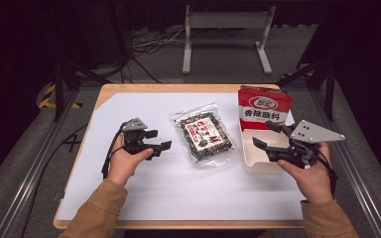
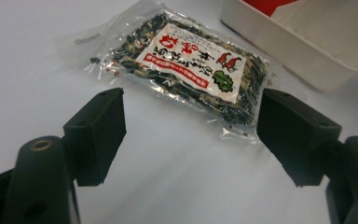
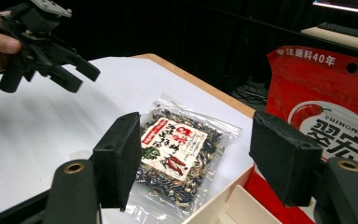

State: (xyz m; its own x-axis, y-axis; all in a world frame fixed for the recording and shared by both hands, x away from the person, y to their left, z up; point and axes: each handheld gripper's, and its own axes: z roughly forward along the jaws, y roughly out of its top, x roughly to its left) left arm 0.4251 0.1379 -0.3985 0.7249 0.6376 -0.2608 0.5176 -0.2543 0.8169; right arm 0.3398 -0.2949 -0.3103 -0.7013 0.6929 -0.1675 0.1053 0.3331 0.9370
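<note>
A clear packet of dark dried mix with a red and white label [image 1: 204, 134] [image 2: 191, 60] [image 3: 177, 149] lies flat on the white sheet at mid table. My left gripper [image 1: 159, 139] [image 2: 193, 116] hovers just left of it, jaws open and empty, pointing at the packet. It shows again at the upper left of the right gripper view [image 3: 81, 74]. My right gripper [image 1: 264, 134] [image 3: 196, 158] is held over the left part of a white tray [image 1: 250, 161], open with nothing between its jaws. A red pouch [image 1: 264, 109] [image 3: 326, 112] stands upright at the tray's far end.
The white tray [image 2: 303, 60] [image 3: 223, 205] sits right of the packet, near the table's right edge. A white sheet [image 1: 178, 188] covers the wooden tabletop. Beyond the table are a grey stand [image 1: 225, 34] and floor cables.
</note>
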